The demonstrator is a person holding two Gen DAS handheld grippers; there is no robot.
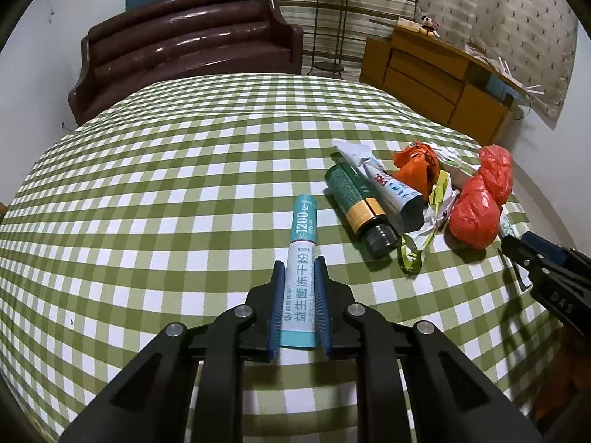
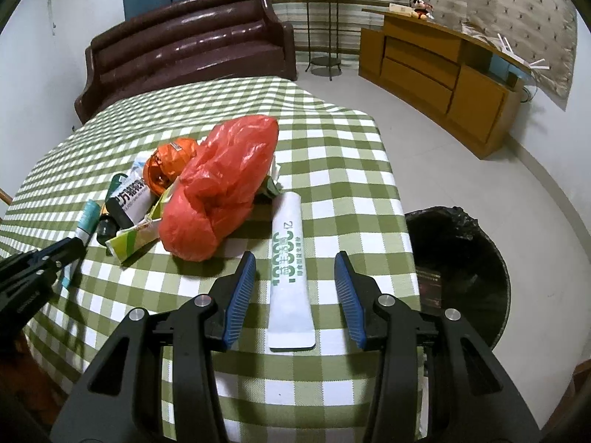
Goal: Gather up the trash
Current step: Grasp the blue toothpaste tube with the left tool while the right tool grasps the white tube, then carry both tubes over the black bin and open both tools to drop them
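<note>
Nearest of all, the left gripper (image 1: 299,258) is clamped on the teal and white sachet (image 1: 301,269), its blue pads pressing both long sides of the packet's near half. The sachet's far end points away across the green checked tablecloth (image 1: 147,192).

Over at the table's right-hand edge, the right gripper (image 2: 295,262) has its jaws spread, with the pale tube (image 2: 290,269) lying flat on the cloth between them. Neither pad touches the tube; checked cloth shows on both sides of it. The tube's flat crimped end is nearest the camera and its round end points toward the heap.

Just beyond the tube's round end sits the red plastic bag (image 2: 221,192), crumpled and bulging, the biggest item in the pile. To its left lie a green and white torn wrapper (image 2: 136,236), a dark green bottle (image 1: 360,206) on its side with its open neck toward the viewer, a squeezed white tube (image 1: 384,181) leaning across that bottle, and an orange crumpled wrapper (image 1: 415,166) behind them. All of these touch or overlap one another.

On the floor, just beside the table's right edge, stands a black-lined trash bin (image 2: 465,258).

Farther back, a dark brown leather sofa (image 1: 188,48) sits against the table's far edge, and a wooden cabinet (image 2: 439,74) runs along the right wall.
</note>
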